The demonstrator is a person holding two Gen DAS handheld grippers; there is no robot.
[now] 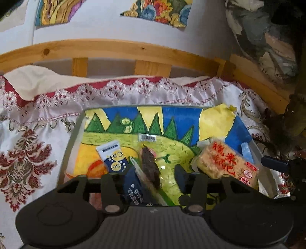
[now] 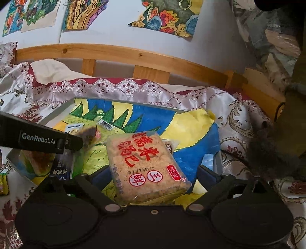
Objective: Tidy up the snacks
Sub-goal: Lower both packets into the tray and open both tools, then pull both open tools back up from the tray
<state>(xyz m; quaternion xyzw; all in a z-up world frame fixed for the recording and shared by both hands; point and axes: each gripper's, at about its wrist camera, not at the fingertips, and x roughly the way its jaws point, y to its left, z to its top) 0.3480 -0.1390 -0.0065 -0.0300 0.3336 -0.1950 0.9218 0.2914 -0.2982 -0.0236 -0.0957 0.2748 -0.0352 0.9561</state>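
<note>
A grey tray [image 1: 75, 132] lined with a bright painted sheet lies on the patterned cloth. In the left wrist view my left gripper [image 1: 155, 175] is open over a clear packet with a dark brown snack [image 1: 150, 166]; a dark blue sachet [image 1: 133, 188] sits by its left finger. A blue-and-white Ca packet [image 1: 112, 155] lies to the left. A rice crisp packet with red characters [image 1: 225, 162] lies at the right. In the right wrist view my right gripper [image 2: 153, 180] is open around that rice crisp packet [image 2: 145, 164], above the tray [image 2: 57, 113].
A wooden bed rail [image 1: 122, 49] runs behind the tray, with drawings on the white wall [image 2: 164, 17]. A heap of dark fabric [image 2: 277, 57] fills the right side. The left gripper's black arm [image 2: 38, 138] crosses the right wrist view. A yellow-green packet [image 2: 3, 183] lies outside the tray.
</note>
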